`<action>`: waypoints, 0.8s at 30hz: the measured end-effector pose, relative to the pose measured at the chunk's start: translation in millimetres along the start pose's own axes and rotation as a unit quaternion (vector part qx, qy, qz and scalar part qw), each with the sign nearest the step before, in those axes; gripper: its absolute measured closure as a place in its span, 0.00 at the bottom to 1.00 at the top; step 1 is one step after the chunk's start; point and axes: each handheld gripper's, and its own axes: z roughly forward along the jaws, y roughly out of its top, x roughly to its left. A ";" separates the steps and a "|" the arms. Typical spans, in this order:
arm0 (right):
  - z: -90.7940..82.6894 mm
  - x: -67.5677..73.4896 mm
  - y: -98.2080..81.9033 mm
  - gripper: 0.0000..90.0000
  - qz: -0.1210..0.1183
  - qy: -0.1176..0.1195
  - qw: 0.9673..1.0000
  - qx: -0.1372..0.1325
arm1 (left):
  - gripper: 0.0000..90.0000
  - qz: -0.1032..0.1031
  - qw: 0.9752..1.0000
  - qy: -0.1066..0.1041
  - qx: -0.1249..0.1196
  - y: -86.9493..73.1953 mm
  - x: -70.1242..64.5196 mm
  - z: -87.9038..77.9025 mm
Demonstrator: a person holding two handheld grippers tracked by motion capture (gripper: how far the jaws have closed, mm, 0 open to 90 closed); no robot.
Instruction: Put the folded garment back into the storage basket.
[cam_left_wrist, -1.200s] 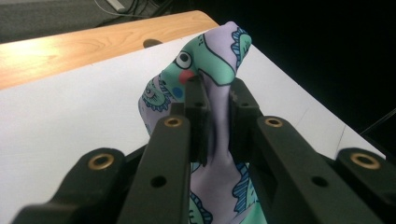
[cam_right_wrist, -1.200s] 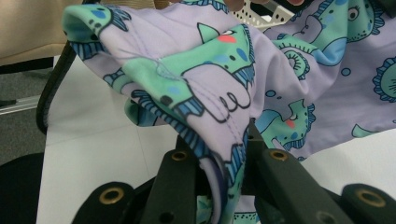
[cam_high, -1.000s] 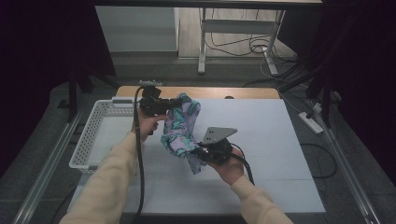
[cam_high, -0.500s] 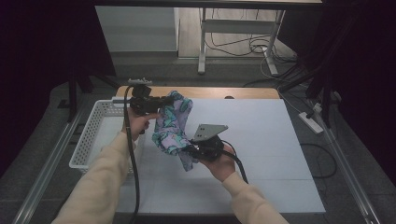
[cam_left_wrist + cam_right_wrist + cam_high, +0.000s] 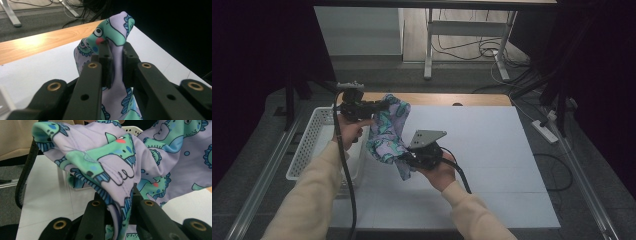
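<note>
Two grippers share one load above the white bench (image 5: 492,150). Largest first: we see the bench, then the white mesh basket (image 5: 309,142) at its left edge, then the dinosaur-print garment (image 5: 388,132) hanging clear of both. We pinch its upper edge in the left gripper (image 5: 379,105) and its lower bunch in the right gripper (image 5: 404,161); each pair of jaws stands narrow, clamped on fabric. We judge that the two separated grips serve to spread the cloth, perhaps for folding.
</note>
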 end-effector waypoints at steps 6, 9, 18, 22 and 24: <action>10.1 0.3 5.3 0.90 0.001 0.005 1.000 0.000 | 0.90 -0.005 1.000 0.005 -0.006 -0.2 6.9 -10.1; 15.0 0.5 8.5 0.90 0.001 0.007 1.000 -0.001 | 0.90 -0.005 1.000 0.008 -0.007 -0.1 10.5 -15.0; 30.0 1.9 23.0 0.90 -0.005 0.012 1.000 -0.005 | 0.90 -0.008 1.000 0.017 -0.017 0.8 20.1 -34.0; 38.6 3.5 30.4 0.90 -0.008 0.015 1.000 -0.008 | 0.90 -0.010 0.999 0.023 -0.021 0.9 26.2 -44.2; 42.5 4.2 34.3 0.90 -0.010 0.017 1.000 -0.009 | 0.90 -0.010 0.999 0.027 -0.022 0.9 29.2 -49.2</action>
